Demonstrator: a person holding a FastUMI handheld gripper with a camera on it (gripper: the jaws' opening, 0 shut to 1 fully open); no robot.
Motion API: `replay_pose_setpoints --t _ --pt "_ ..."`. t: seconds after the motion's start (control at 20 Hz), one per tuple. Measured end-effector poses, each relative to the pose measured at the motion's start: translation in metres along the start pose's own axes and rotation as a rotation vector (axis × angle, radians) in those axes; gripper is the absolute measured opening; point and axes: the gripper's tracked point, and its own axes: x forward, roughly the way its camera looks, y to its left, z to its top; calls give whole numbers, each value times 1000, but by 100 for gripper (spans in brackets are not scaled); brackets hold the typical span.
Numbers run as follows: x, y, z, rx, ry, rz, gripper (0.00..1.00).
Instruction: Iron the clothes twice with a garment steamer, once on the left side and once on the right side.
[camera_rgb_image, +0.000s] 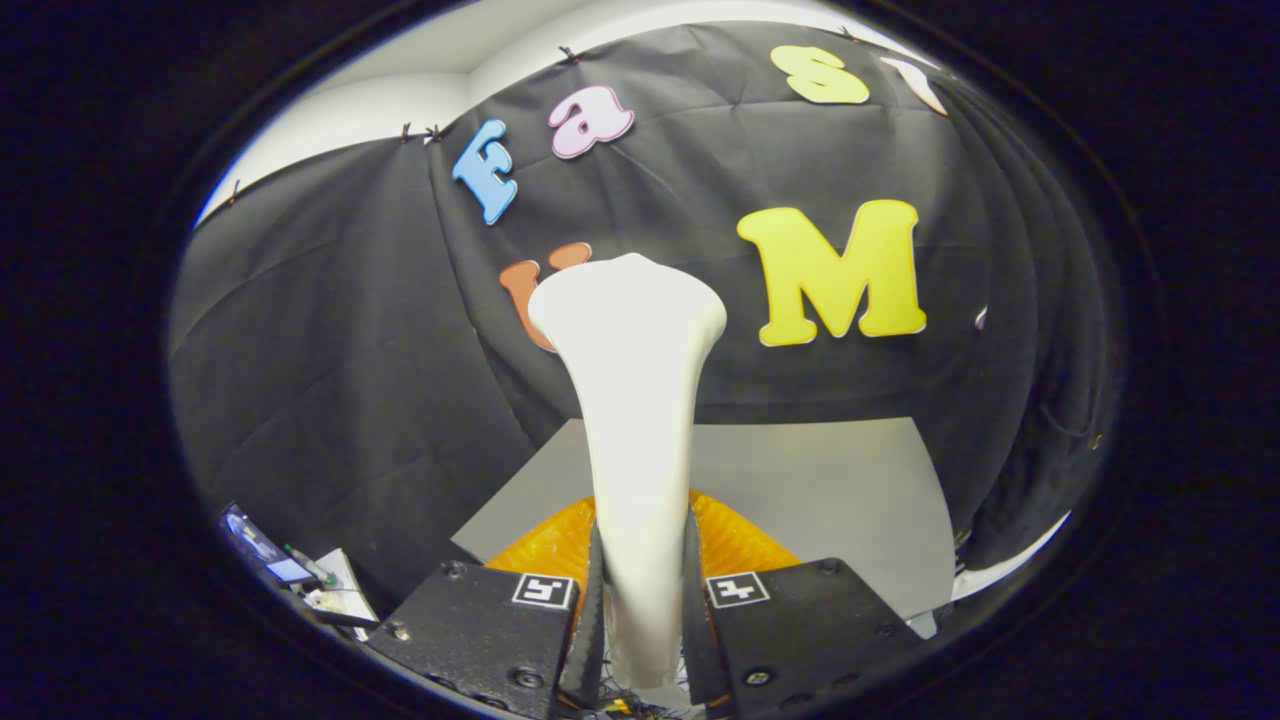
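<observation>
The jaws (642, 600) are closed on the steamer (640, 440), one finger pressing on each side of its white handle. The steamer stands up between the fingers and widens into a flat head well above them, in front of the black wall (330, 350). Just beyond the fingers, behind the handle, lies an orange cloth (545, 545) on the grey worktop (830, 490). The cloth shows on both sides of the handle. To the left of the jaws, lower down, are a small screen (262, 545) and some papers (335, 590).
</observation>
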Motion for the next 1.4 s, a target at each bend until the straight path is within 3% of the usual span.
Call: replay_pose_setpoints --t 1.05,1.4 --pt "-219 -171 -24 193 -203 -326 35" --pt "-267 -247 -16 217 -251 -368 35"
